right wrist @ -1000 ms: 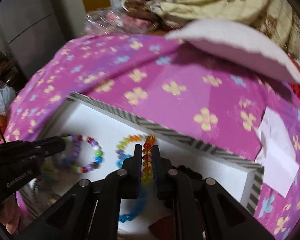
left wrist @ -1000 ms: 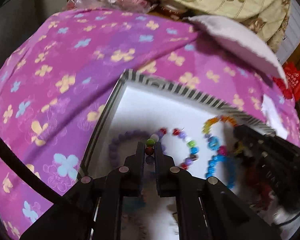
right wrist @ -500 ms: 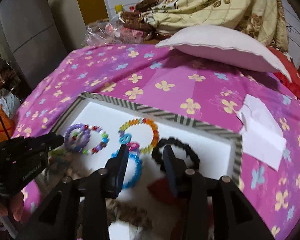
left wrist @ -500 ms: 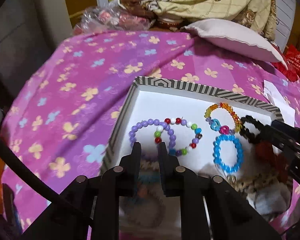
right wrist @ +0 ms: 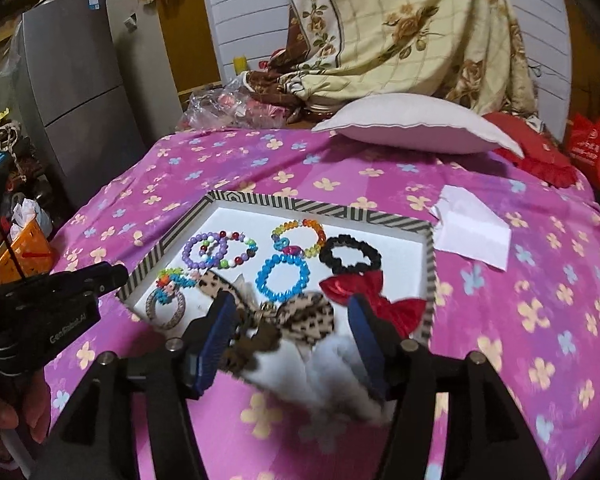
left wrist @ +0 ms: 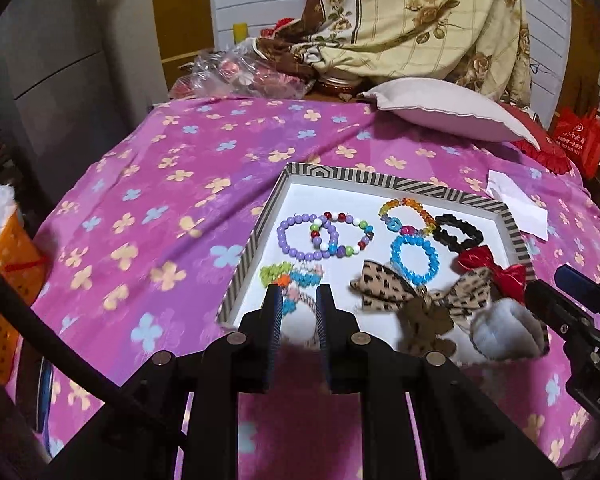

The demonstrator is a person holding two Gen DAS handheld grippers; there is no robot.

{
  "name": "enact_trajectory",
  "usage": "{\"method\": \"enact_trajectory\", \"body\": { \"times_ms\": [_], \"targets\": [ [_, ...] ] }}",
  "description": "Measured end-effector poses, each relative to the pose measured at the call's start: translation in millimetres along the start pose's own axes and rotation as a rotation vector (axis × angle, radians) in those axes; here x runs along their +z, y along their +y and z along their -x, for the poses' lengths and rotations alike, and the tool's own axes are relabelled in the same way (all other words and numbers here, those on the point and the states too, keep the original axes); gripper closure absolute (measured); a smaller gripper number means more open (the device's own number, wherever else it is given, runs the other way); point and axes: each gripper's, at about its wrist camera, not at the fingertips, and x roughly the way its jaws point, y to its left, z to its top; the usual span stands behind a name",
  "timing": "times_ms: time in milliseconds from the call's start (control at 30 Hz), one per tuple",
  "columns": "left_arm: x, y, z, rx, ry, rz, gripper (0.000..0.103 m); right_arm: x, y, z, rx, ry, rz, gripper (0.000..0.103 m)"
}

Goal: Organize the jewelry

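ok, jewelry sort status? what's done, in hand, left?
Done: bead bracelets lie flat in the striped tray. In hand: nothing; left hand-held gripper and right hand-held gripper are open and empty. Left: leopard bow and white fluffy piece hang over the near rim.

I see glossy plastic bead bracelets [left wrist: 324,236], a shiny red bow [right wrist: 374,298] and a soft cloth bedsheet [left wrist: 172,184].

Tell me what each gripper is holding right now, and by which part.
Nothing is held. The left gripper is open and empty; the right gripper has just been opening, its jaws standing apart above the tray.
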Motion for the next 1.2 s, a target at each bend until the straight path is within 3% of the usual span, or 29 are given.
{"method": "enact_trajectory", "body": {
  "times_ms": [167, 533, 1200],
  "targets": [
    [-13, 1, 18, -0.001, -0.012, 0.023, 0.085, -13, 9, 20, -0.010, -0.016, 0.002, 0.035],
    [-32, 3, 44, 0.017, -0.036, 0.028, 0.085, -32, 23, 39, -0.001, -0.008, 0.015, 0.034],
    [-40, 2, 68, 0.042, -0.071, 0.023, 0.085, -40, 31, 45, 0.004, 0.012, 0.028, 0.031]
  ]
}}
